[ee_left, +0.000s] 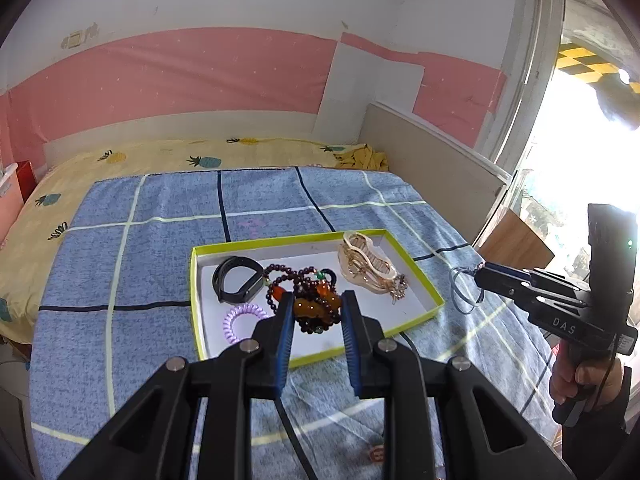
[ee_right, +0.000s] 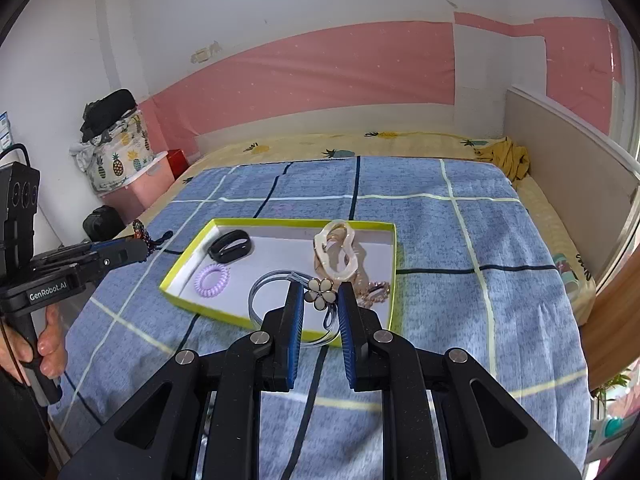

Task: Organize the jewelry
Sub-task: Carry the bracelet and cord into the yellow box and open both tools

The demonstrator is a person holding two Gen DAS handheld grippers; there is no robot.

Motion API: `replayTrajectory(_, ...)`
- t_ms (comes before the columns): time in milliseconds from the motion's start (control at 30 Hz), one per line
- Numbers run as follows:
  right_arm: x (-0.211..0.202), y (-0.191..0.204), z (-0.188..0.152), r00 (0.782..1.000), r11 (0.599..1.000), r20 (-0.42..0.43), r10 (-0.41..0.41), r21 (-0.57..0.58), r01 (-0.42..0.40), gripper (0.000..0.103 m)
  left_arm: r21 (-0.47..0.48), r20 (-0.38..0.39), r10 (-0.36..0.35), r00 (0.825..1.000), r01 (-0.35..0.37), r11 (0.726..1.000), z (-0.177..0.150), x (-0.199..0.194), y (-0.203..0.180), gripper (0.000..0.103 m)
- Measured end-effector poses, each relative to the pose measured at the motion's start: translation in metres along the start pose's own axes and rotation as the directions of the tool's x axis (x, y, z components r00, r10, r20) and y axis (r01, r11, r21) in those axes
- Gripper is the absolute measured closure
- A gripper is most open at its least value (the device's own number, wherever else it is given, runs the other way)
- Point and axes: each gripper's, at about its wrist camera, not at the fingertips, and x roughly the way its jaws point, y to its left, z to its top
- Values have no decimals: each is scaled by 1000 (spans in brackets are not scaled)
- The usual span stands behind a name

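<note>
A shallow box [ee_left: 424, 280] with a yellow-green rim lies on the blue checked blanket; it also shows in the right wrist view [ee_right: 182, 258]. Inside lie a black wristband [ee_left: 236, 284], a purple spiral hair tie [ee_left: 242, 320], a cream hair claw [ee_left: 366, 262] and a gold chain [ee_left: 398, 286]. My left gripper [ee_left: 316, 310] is shut on a dark red bead bracelet [ee_left: 316, 308] with an amber pendant, held above the box. My right gripper [ee_right: 320, 296] is shut on a flower hair tie [ee_right: 319, 295] with thin grey loops, near the box's front edge.
The blue blanket [ee_left: 140, 280] covers a bed with a pineapple sheet [ee_left: 160, 156]. A grey headboard panel [ee_left: 432, 168] and a window stand at the right. A pink bin with clothes [ee_right: 132, 184] sits left of the bed. A wooden board [ee_right: 612, 320] lies by the right edge.
</note>
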Motion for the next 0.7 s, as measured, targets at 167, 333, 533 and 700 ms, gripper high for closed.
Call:
replayTrajectory(167,22,-6,6,999,1000,-36,-13,1,13,85,-2,-18,18,1000,-18,1000,5,19,4,79)
replayTrajectory(333,52,-14,3,995,999,-97,-22,22,25,85,-2,-66,33,997,-33,999,3,46,5,79)
replayTrajectory(533,83,-23,-7,985,999,-170,-29,34,36,85,-1,-138,43,989,-44,999,-7,81,9,79)
replayTrajectory(700,96,-25,-13,979,999,-203,-36,22,41,85,0,-179,54,982,-55,999,-13,101,13,79)
